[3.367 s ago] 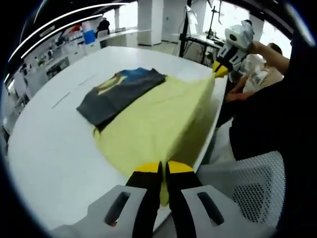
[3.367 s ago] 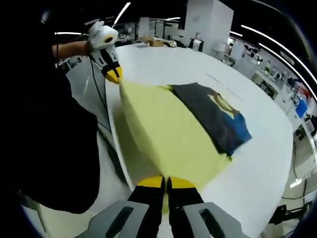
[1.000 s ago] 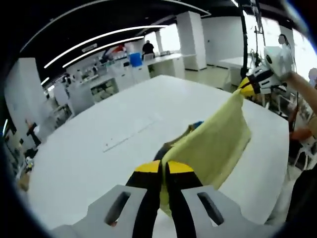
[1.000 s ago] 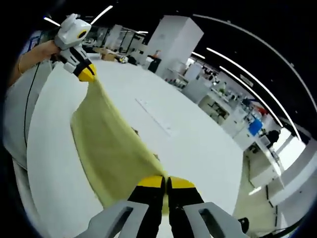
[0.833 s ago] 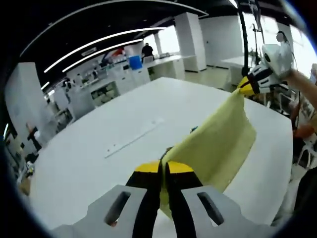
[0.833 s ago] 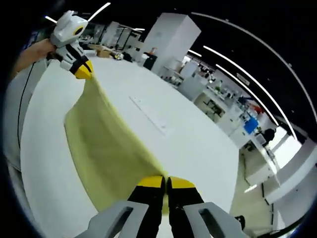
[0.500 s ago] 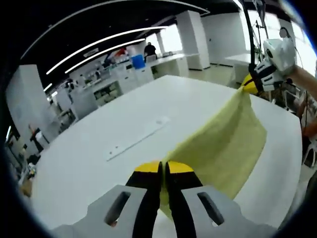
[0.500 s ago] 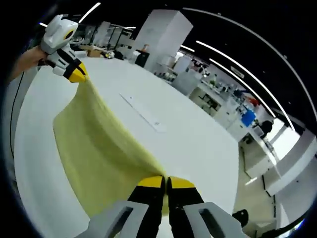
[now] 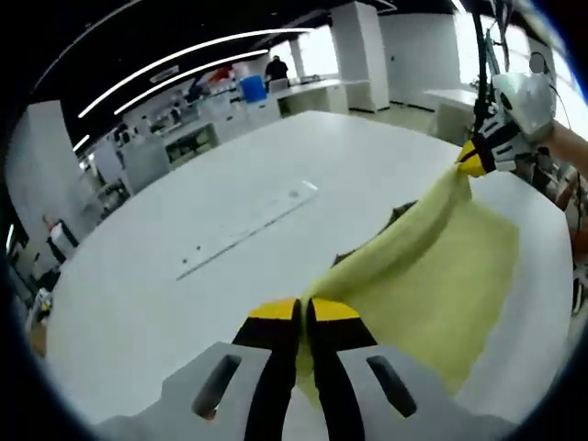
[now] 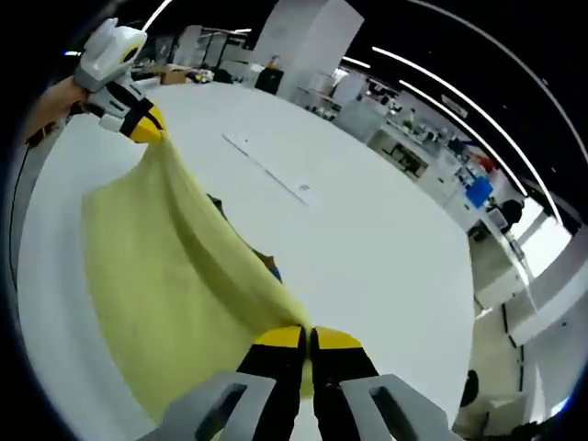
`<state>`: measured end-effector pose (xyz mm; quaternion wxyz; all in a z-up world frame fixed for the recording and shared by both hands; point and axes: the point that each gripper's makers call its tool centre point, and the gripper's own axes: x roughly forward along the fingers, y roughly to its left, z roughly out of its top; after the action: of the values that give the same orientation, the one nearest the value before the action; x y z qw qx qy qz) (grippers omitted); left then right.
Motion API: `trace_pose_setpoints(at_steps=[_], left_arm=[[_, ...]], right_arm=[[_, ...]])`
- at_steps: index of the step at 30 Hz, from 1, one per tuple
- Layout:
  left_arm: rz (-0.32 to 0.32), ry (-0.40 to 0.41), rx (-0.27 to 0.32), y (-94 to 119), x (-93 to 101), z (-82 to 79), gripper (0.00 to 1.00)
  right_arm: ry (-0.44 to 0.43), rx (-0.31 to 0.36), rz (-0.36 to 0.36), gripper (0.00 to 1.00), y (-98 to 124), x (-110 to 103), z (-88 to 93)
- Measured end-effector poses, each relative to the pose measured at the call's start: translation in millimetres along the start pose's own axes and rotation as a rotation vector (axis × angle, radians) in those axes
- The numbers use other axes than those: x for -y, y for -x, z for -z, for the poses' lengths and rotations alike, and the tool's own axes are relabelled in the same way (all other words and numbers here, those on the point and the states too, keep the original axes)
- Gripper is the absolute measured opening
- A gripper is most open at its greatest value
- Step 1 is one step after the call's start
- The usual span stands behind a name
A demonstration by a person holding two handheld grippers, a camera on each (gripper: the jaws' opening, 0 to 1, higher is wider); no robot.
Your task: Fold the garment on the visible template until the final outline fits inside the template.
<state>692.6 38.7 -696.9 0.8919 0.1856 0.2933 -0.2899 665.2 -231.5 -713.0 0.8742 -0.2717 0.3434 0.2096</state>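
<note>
— Where is the garment?
— The yellow garment (image 9: 432, 276) hangs stretched above the white table (image 9: 184, 276), between both tools.
— And the grippers?
— The left gripper (image 9: 304, 312) and right gripper (image 10: 306, 338) each pinch a garment corner.

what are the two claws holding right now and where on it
Both hold the yellow garment along one edge, stretched between them: the left claw pinches one end of that edge, the right claw the other.
</note>
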Motion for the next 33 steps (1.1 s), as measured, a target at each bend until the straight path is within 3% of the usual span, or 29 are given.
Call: trace_pose_setpoints(at_steps=[5, 12, 20, 23, 25, 29, 33], left_arm=[[-0.023, -0.019, -0.038, -19.6, -6.6, 14.3, 0.02], [-0.035, -0.012, -0.08, -40.1, -11.7, 33.6, 0.02], [-0.039, -0.006, -0.078, -47.2, -18.4, 39.3, 0.02], [-0.04, -0.007, -0.08, -47.3, -21.3, 40.4, 0.04], [-0.034, 0.017, -0.085, -43.7, -21.2, 41.6, 0.07], [0.001, 0.0, -0.099, -36.1, -16.7, 46.3, 0.16], [-0.001, -0.038, -0.11, -30.7, -18.3, 50.4, 0.2]], right_arm=[[-0.026, 0.023, -0.04, 0.0, -20.5, -3.6, 4.1], [-0.043, -0.009, -0.075, 0.0, -39.9, -6.1, 17.8], [-0.063, -0.047, -0.077, 0.04, -52.3, -4.3, 29.5], [-0.089, -0.039, -0.081, 0.06, -51.1, -3.1, 28.8], [-0.11, -0.038, -0.086, 0.13, -45.4, -2.6, 28.1], [-0.072, -0.036, -0.085, 0.29, -33.5, -4.6, 28.5], [-0.035, -0.037, -0.078, 0.25, -31.7, -2.6, 33.4]])
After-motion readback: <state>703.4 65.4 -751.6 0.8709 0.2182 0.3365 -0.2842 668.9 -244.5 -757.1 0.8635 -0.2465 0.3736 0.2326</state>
